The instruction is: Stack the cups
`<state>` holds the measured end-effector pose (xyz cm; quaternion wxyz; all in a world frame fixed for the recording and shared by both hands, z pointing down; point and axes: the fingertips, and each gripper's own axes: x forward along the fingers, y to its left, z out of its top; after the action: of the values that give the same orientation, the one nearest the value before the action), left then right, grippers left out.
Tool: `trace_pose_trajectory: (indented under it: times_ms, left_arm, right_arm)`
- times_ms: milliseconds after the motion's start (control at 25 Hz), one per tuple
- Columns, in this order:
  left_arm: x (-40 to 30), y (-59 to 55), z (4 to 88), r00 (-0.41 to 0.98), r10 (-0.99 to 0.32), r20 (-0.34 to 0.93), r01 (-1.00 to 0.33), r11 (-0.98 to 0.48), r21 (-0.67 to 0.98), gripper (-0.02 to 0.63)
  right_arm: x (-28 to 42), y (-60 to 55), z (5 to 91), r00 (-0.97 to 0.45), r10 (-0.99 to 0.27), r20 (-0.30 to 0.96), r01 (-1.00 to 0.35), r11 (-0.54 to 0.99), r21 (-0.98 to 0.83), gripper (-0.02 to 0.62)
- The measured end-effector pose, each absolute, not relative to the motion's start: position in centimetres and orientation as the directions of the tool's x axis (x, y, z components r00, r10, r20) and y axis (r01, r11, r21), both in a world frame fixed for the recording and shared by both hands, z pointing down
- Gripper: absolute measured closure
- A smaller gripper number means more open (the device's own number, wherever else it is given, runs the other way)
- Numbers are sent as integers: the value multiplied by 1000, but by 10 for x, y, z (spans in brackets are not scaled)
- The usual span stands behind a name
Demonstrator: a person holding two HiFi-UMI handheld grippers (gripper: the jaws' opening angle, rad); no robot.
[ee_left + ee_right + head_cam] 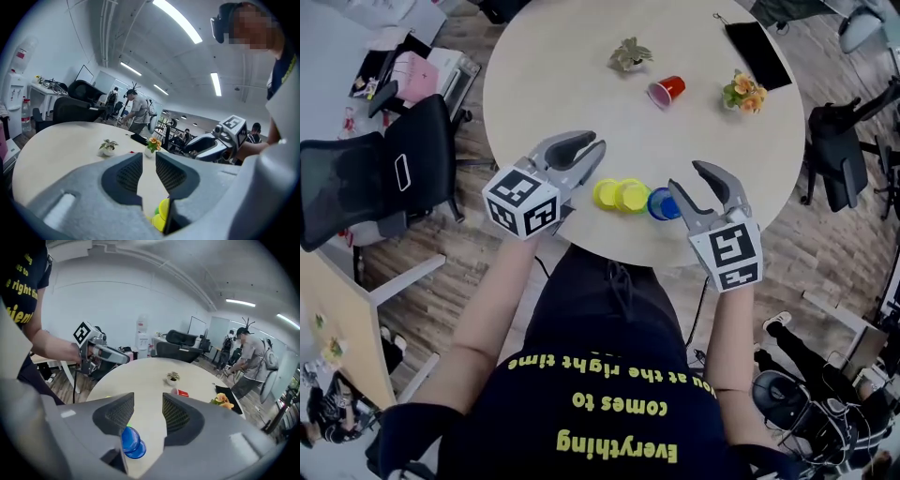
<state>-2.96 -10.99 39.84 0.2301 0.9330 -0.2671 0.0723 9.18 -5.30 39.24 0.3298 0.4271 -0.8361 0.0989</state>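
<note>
Noted yellow cups (623,195): smooth plastic, round-mouthed, lying sideways, seemingly two nested. Just right of them, blue cup (661,203): glossy, same tapered shape, also on its side. Well beyond the yellow cups, red cup (667,91), tipped over. Left of the yellow cups, left gripper (591,142): grey shell, ribbed dark pads, jaws narrow, gripping nothing. Right of the yellow cups, over the blue cup, right gripper (686,176): jaws moderately apart, pads pressing on nothing. Beneath the yellow cups, pale matt round table (562,75).
</note>
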Motion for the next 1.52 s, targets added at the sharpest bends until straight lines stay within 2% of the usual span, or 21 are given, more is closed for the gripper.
trace_pose_trajectory:
  times_ms: [160,440,560,1120,1520]
  left_arm:
    - [-2,-124,407,864,-420,279,-501,-775,386,518]
    - [35,-144,436,869,-353,346,-475,-789,390,482]
    - [45,-158,451,848,-363,387,-498,-796,345,480]
    - [107,-204,516,787,-269,555,-498,-808,314,456]
    - [139,-226,555,758,-202,620,-514,-771,377,456]
  right_arm:
    - [118,-61,399,-361,-704,612,-846,523,103,425]
    - [146,-61,428,-307,-715,628,-898,437,59,465]
    - [154,-62,435,-292,-720,629,-909,413,51,486]
    - [170,-58,461,-279,-705,652,-931,364,-4,495]
    - [179,-43,472,-267,-691,672,-938,345,-18,495]
